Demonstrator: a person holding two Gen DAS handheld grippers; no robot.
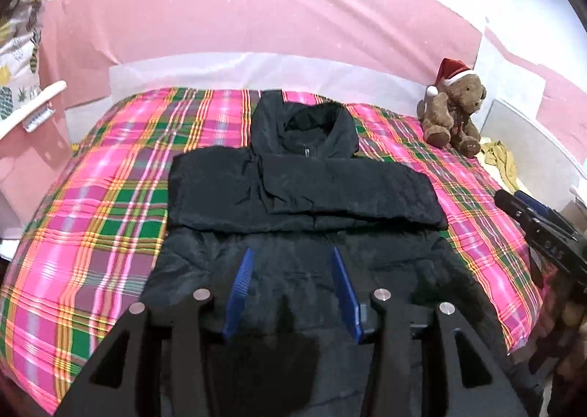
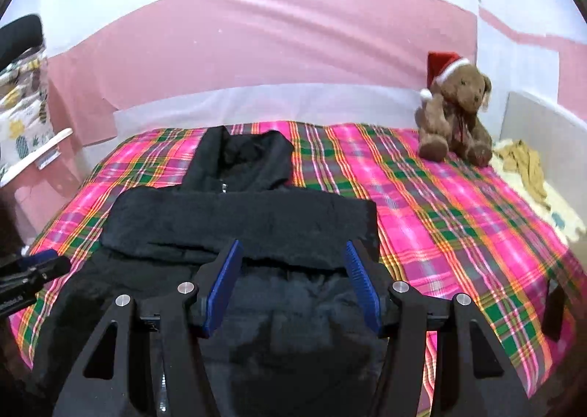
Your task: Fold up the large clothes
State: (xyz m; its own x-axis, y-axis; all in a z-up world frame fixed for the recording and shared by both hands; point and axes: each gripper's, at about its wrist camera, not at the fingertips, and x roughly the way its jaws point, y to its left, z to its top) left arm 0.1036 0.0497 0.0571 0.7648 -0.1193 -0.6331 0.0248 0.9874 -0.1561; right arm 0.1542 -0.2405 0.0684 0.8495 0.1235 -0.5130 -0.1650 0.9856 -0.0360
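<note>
So the biggest thing in shot was the bed with its pink, green and orange plaid cover (image 1: 110,197), backed by a wide pink padded headboard (image 1: 256,13) with a strip of white sheet along the head edge. Laid out down the middle of that cover was the black hooded puffer jacket (image 1: 304,189), hood up toward the head edge, zip pull showing at the collar, and both sleeves folded flat across the chest in one band; the hem end ran off toward the foot edge under the cameras. Over in the far right corner of the bed sat a brown plush teddy bear in a red and white Santa hat (image 2: 455,116), well apart from the jacket, and just beside it at the right edge was a crumpled yellowish cloth (image 2: 524,164). A pineapple-print fabric thing (image 1: 18,61) hung off past the left edge. The left gripper (image 1: 293,255), black frame with blue ribbed pads, hovered over the lower body of the jacket with its jaws parted and nothing pinched between them. The right gripper (image 2: 293,248) was the same deal, jaws spread a bit wider above the sleeve band, not clamping any fabric as far as I could tell. Each one poked into the side of the other's view too.
</note>
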